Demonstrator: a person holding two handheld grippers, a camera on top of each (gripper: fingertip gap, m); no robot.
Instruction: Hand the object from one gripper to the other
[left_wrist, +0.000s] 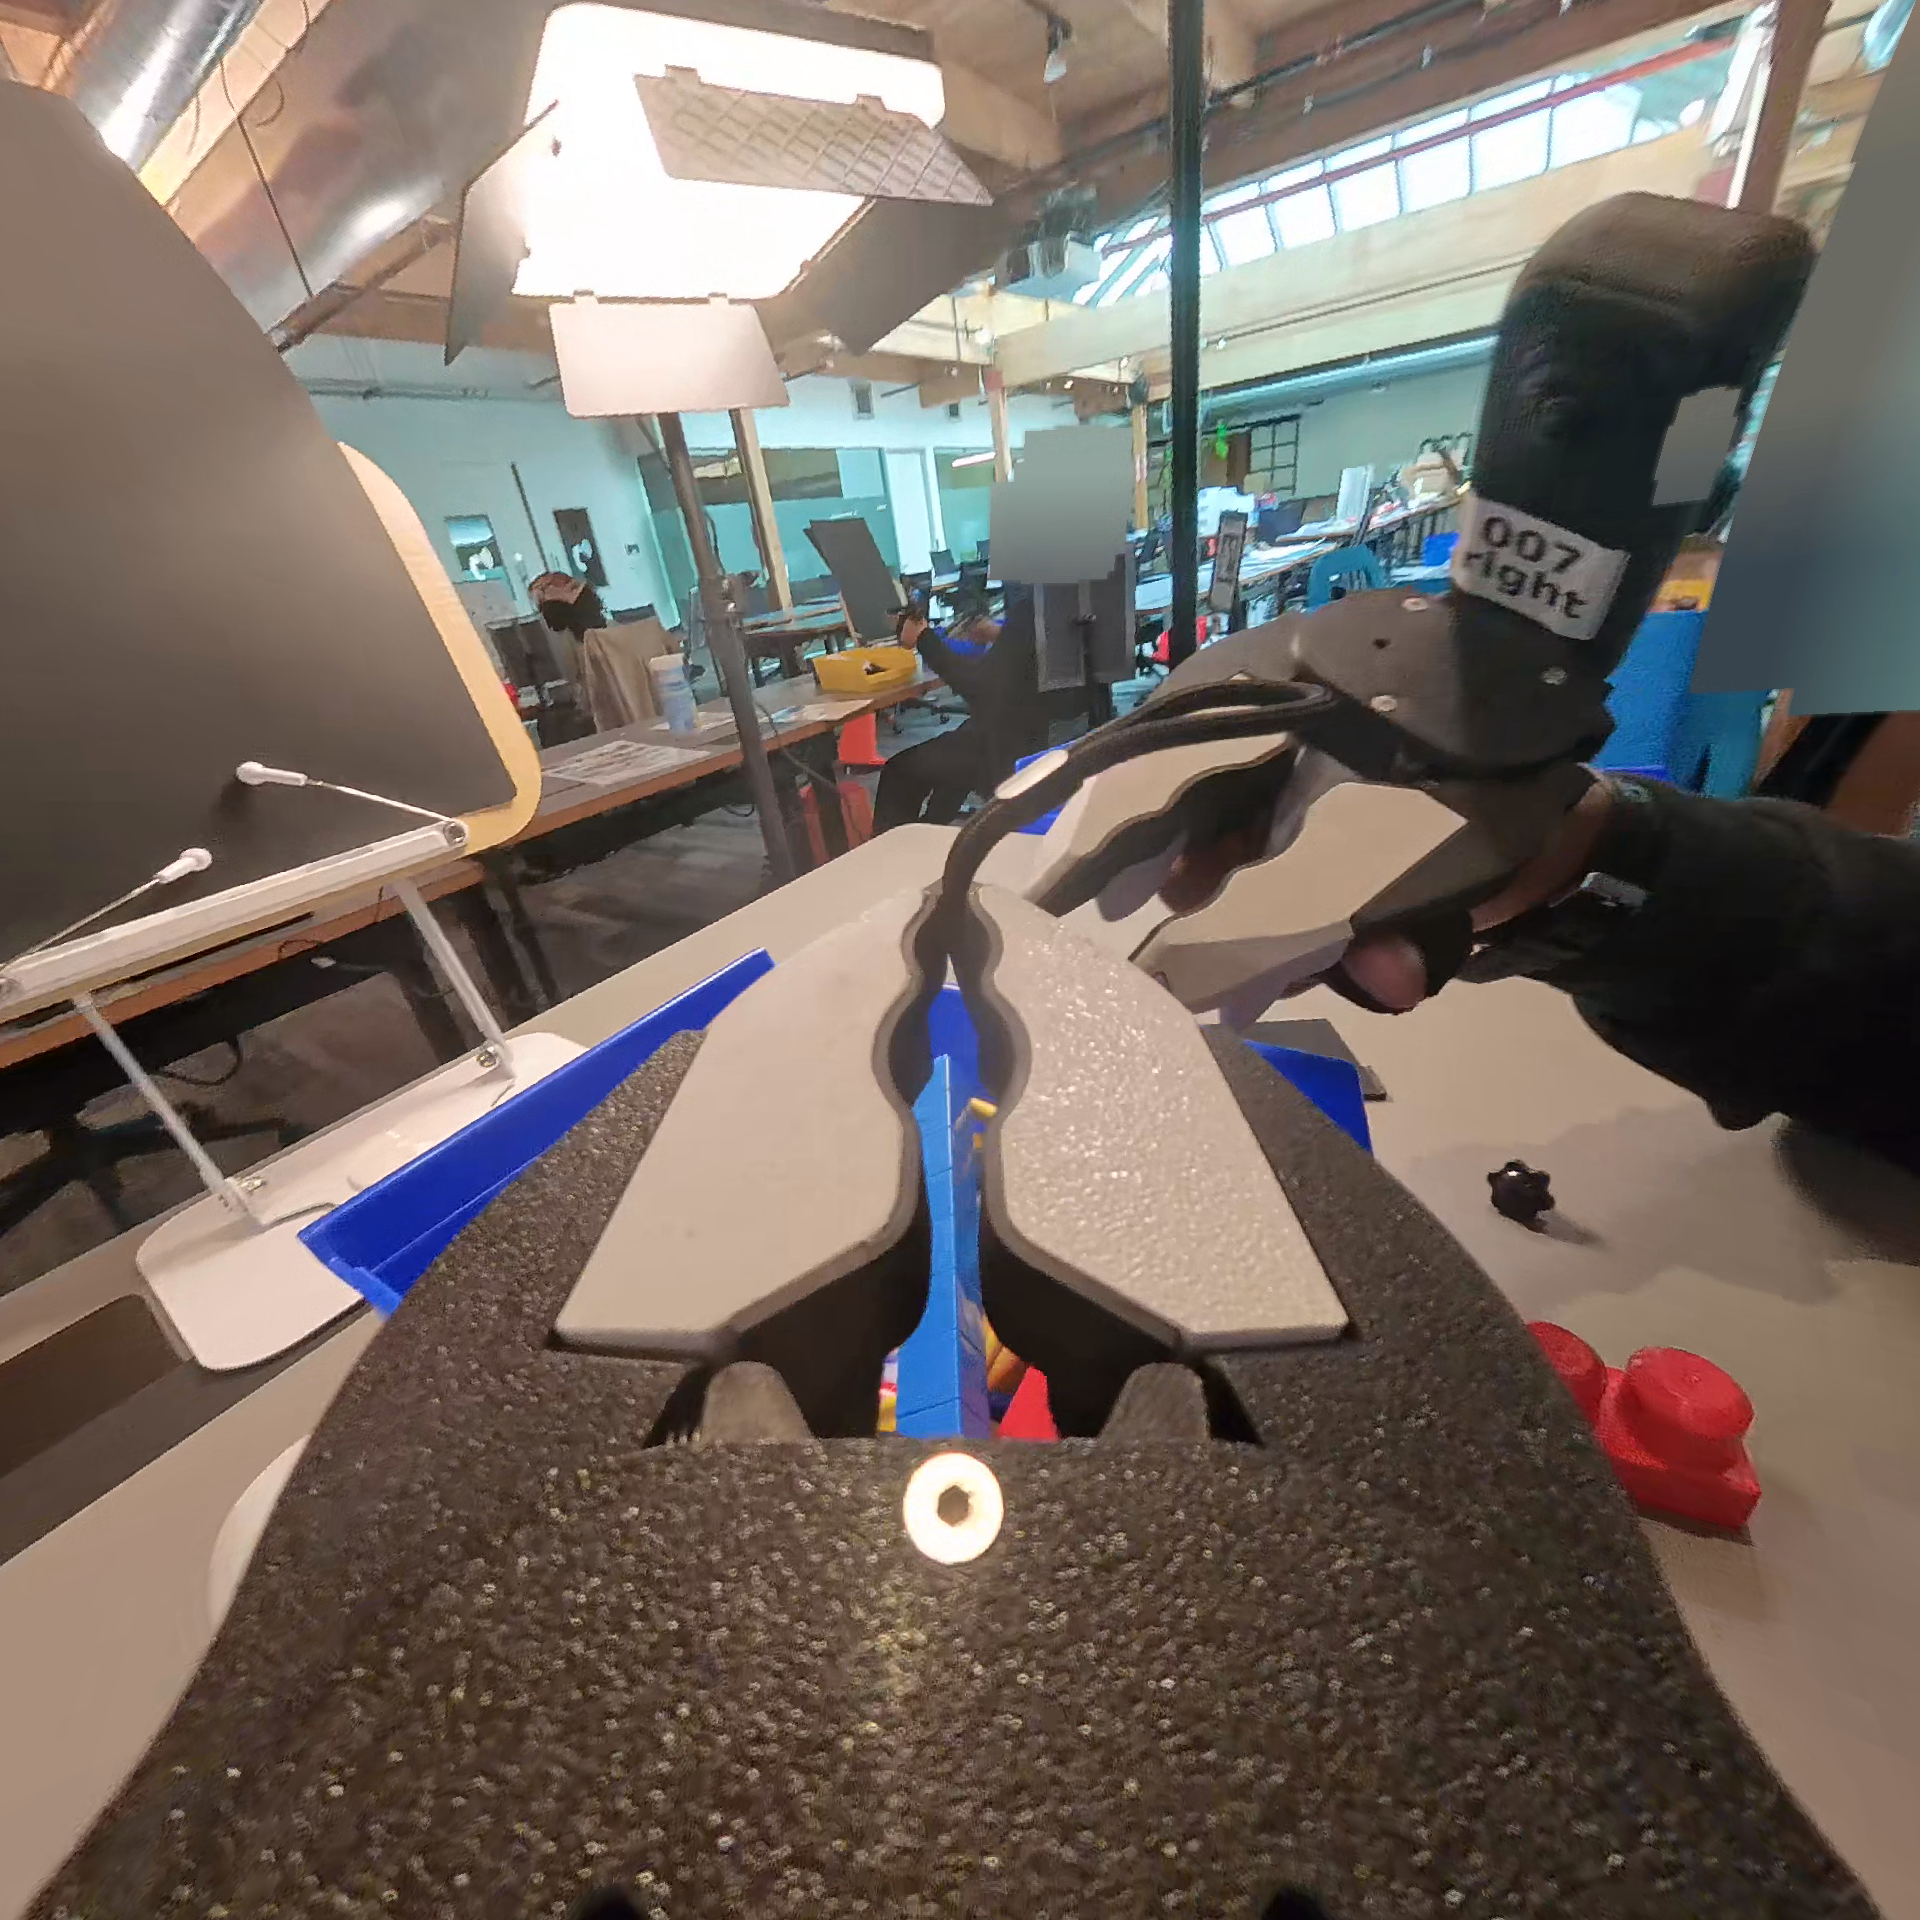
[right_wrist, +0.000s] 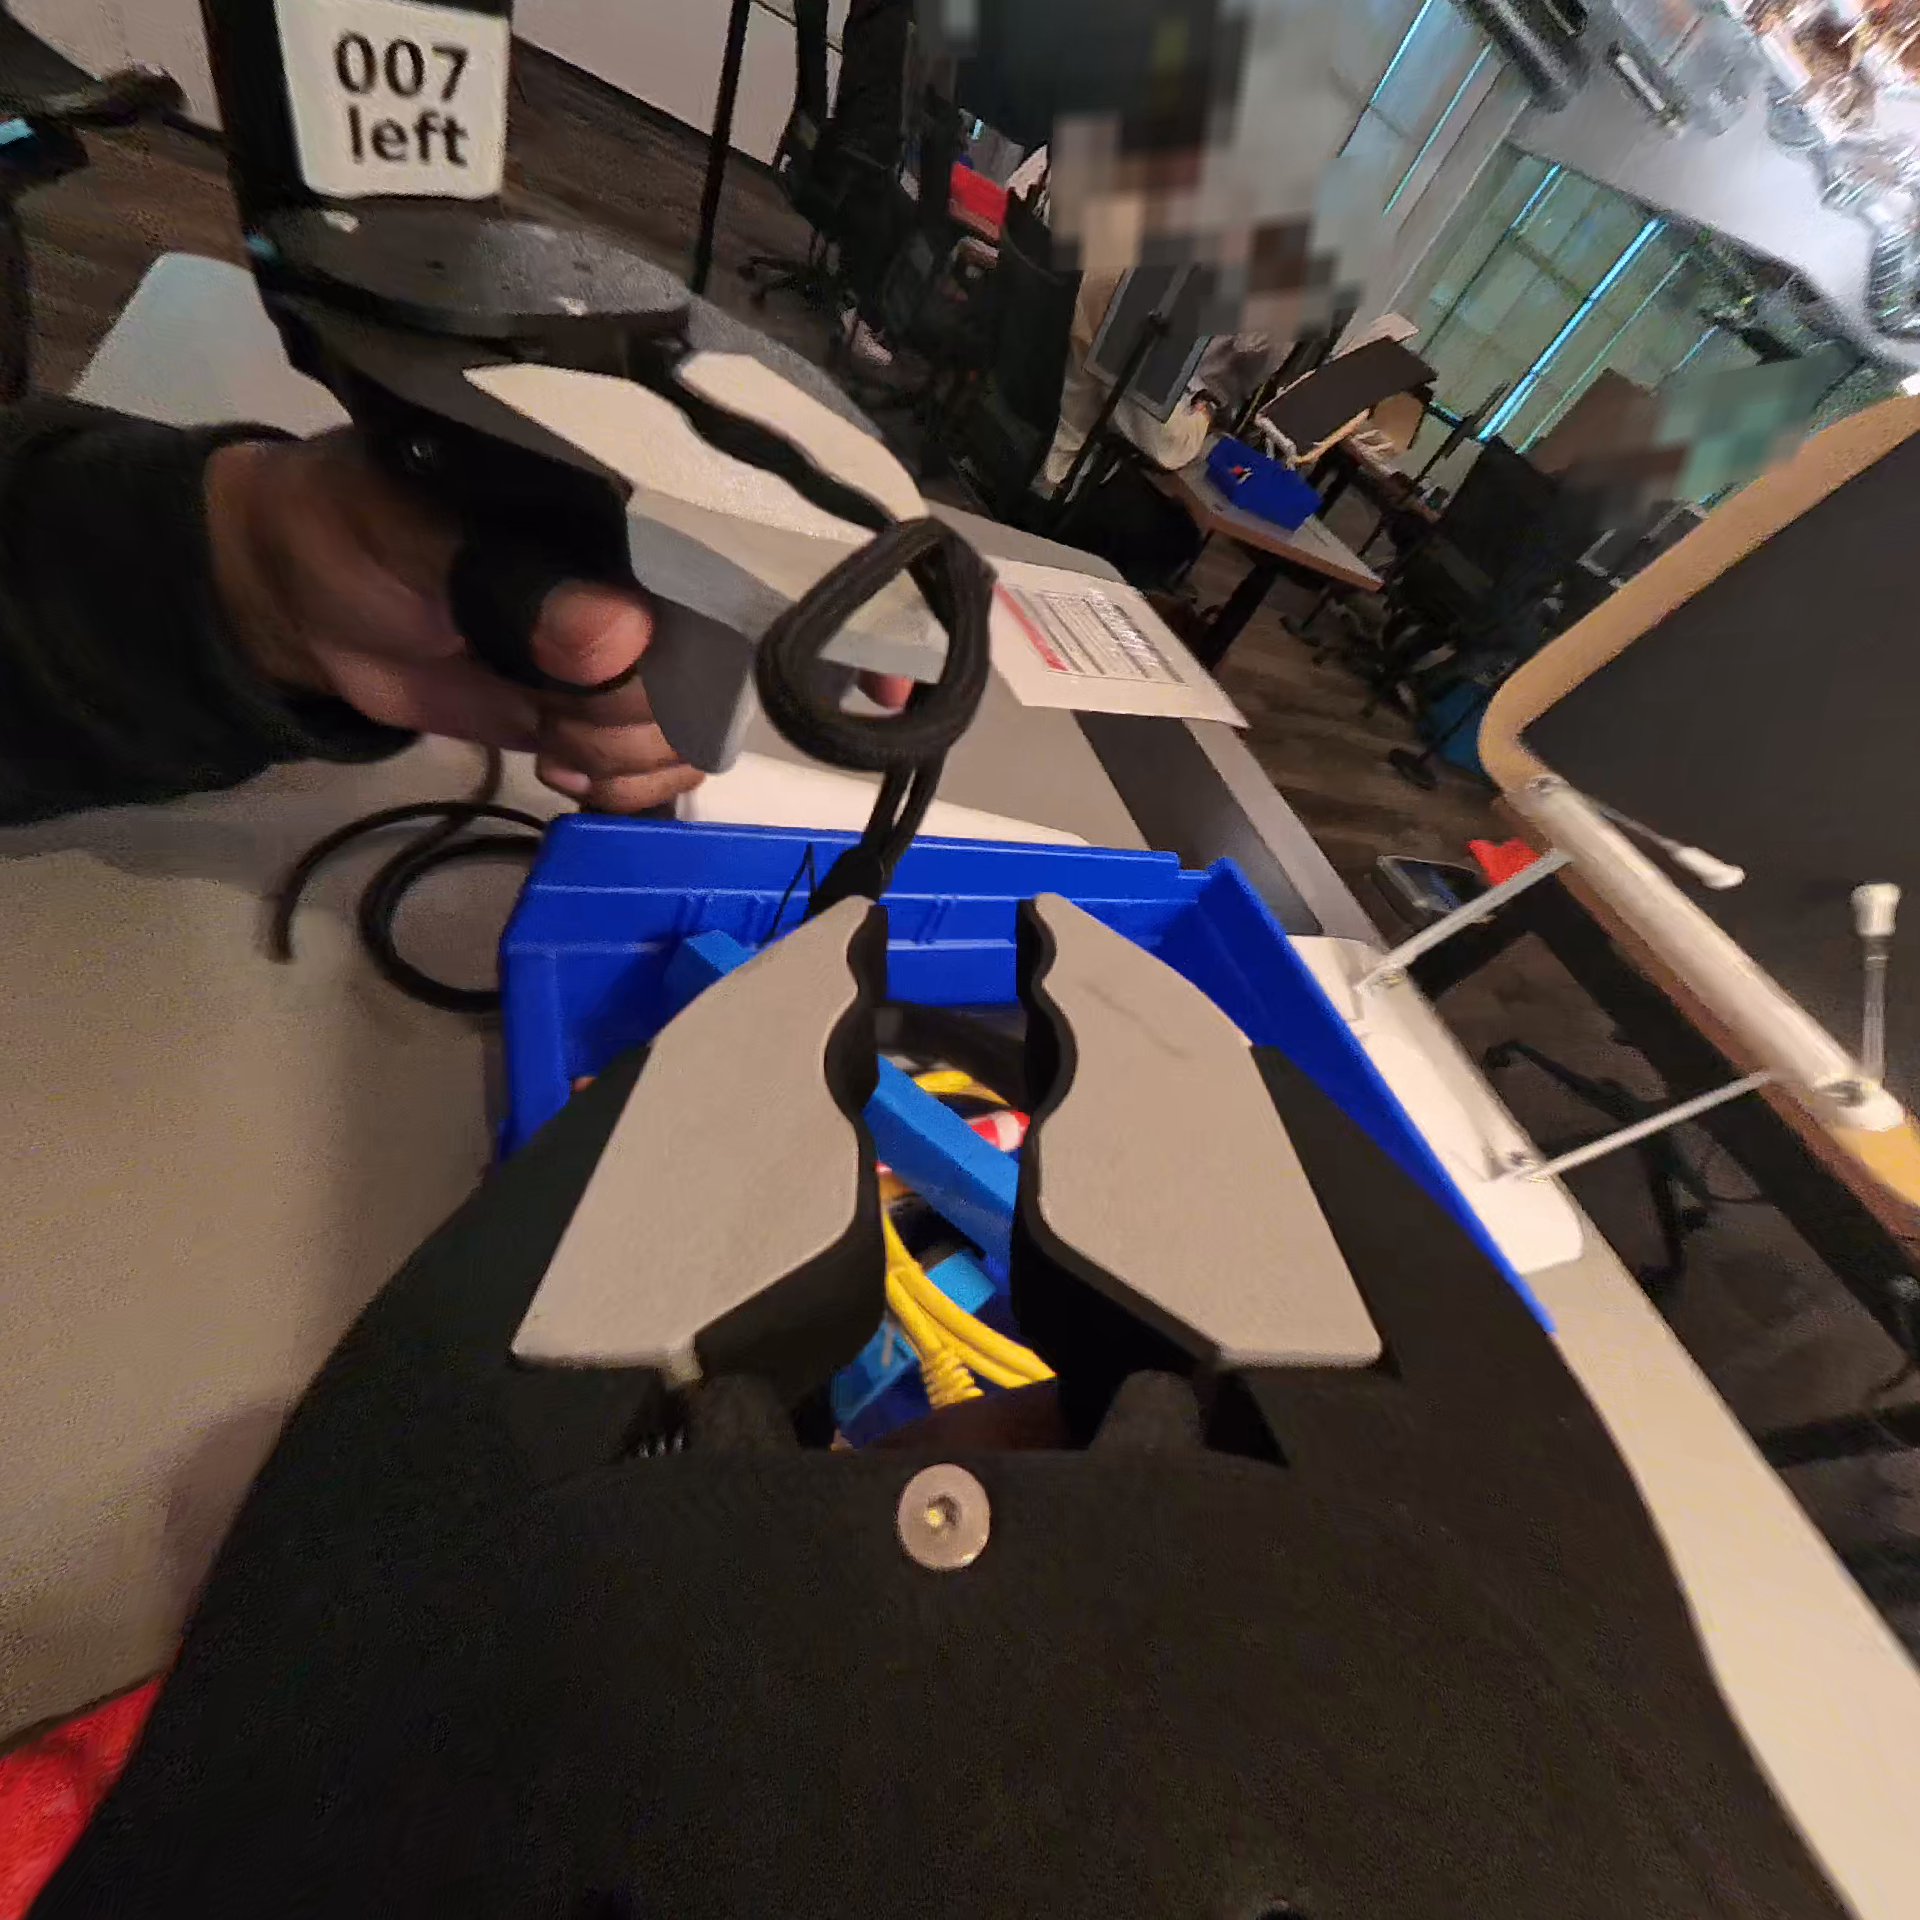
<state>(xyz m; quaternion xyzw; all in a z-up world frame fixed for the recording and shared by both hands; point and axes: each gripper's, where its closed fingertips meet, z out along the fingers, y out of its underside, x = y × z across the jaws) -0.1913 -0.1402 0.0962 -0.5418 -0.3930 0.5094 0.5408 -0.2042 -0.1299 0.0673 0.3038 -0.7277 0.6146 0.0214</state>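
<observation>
A black cord (left_wrist: 961, 883) is pinched between the tips of my left gripper (left_wrist: 951, 920), which is shut on it above the blue bin (left_wrist: 540, 1122). The cord arcs up and over the upper finger of my right gripper (left_wrist: 1091, 920), which is open right behind the left gripper's tips. In the right wrist view the cord forms a loop (right_wrist: 883, 644) around the left gripper's tips (right_wrist: 904, 540). Its tail hangs down to the left fingertip of my open right gripper (right_wrist: 945, 925). I cannot tell if it touches.
The blue bin (right_wrist: 831, 862) holds yellow cable (right_wrist: 935, 1320) and blue parts. A red brick (left_wrist: 1662, 1434) and a small black knob (left_wrist: 1520, 1190) lie on the table to the right. A white stand (left_wrist: 312, 1195) carries a dark board. A dark cable coil (right_wrist: 416, 914) lies beside the bin. Left and right tips are no more than a few centimetres apart. About 20 cm separates my right fingertips from the red brick (left_wrist: 1662, 1434).
</observation>
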